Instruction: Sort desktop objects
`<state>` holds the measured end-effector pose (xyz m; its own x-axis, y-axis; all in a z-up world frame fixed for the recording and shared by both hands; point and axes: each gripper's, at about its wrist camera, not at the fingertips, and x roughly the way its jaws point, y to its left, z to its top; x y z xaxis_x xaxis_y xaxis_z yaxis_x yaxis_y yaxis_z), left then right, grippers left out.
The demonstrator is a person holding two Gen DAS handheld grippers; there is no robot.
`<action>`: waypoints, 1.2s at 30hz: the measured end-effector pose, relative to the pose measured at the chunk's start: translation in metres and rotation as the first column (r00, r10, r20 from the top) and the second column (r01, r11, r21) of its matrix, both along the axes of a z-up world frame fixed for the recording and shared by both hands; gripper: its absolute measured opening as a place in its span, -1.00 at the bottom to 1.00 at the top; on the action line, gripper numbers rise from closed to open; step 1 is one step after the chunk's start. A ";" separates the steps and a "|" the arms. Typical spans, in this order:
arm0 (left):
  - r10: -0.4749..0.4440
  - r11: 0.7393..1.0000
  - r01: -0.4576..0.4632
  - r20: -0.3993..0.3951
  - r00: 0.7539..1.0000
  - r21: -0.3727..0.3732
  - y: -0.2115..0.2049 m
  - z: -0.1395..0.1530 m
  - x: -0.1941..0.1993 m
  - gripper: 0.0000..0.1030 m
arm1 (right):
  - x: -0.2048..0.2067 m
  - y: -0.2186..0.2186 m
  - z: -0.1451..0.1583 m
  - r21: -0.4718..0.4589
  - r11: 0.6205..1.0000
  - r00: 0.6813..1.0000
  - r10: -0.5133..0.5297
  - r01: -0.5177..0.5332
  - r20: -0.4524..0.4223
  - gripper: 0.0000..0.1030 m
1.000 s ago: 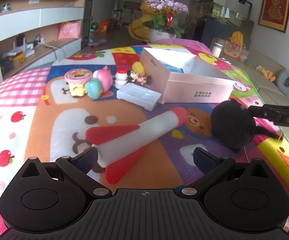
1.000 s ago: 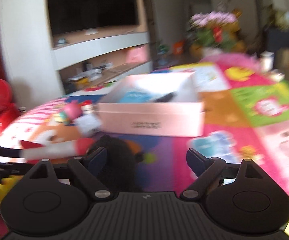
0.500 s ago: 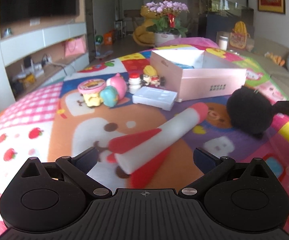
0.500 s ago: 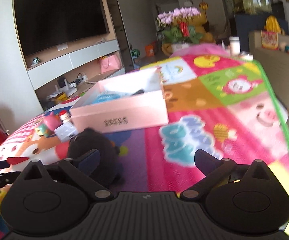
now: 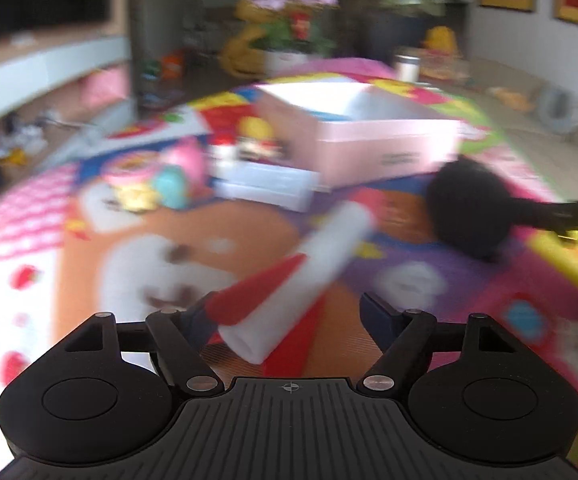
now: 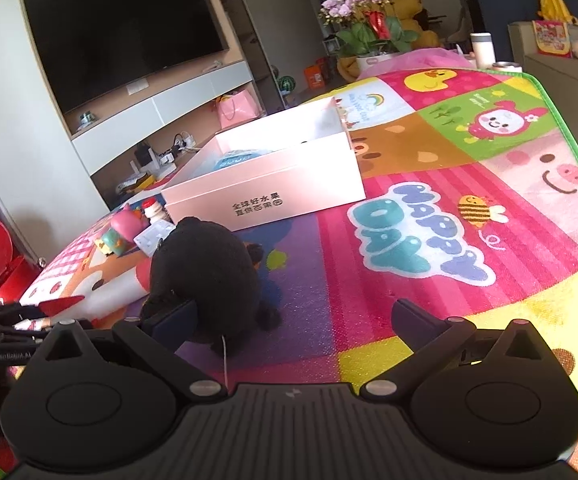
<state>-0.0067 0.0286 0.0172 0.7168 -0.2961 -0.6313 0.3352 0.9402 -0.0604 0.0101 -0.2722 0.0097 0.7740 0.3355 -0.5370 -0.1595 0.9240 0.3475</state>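
A cartoon-patchwork play mat [image 6: 469, 216] is covering the bench. Lying on it: a white-and-red foam rocket [image 5: 309, 264], its tail between the closing left tool [image 5: 289, 316] fingers; a black plush toy [image 6: 209, 268] just ahead of the right tool [image 6: 293, 316], against its left finger. Farther ahead an open pink box [image 6: 265, 184] is sitting, with a white case [image 5: 269, 184] and small squishy toys [image 5: 157, 184] left of it.

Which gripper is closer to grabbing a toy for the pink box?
Left. The left gripper is closing with the rocket toy between its jaws. The right gripper is wide open, with the black plush beside one finger.
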 end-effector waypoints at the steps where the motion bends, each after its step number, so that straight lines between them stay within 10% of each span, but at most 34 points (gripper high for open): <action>1: -0.056 0.998 0.056 -0.015 0.998 -0.039 -0.004 0.002 -0.006 0.66 | 0.000 -0.001 0.000 0.008 1.000 1.000 -0.007 0.007 0.000 1.00; 7: -0.128 0.992 0.129 0.055 0.990 -0.006 -0.032 0.009 -0.029 0.70 | -0.001 -0.005 -0.001 0.031 0.999 0.999 -0.036 0.036 0.000 1.00; 17: 0.029 0.999 -0.030 0.028 0.999 0.039 -0.035 -0.005 0.000 -0.19 | -0.031 0.003 0.019 -0.078 0.996 0.987 0.044 -0.033 0.154 1.00; 25: 0.037 0.999 -0.038 0.043 0.998 0.036 -0.032 -0.002 -0.003 -0.23 | -0.045 0.050 0.040 -0.306 0.919 0.926 0.319 -0.250 0.201 1.00; 36: 0.057 0.998 -0.057 0.005 0.998 0.017 -0.017 -0.003 -0.013 -0.08 | 0.018 0.096 0.015 -0.425 0.867 0.945 0.318 -0.258 0.075 0.77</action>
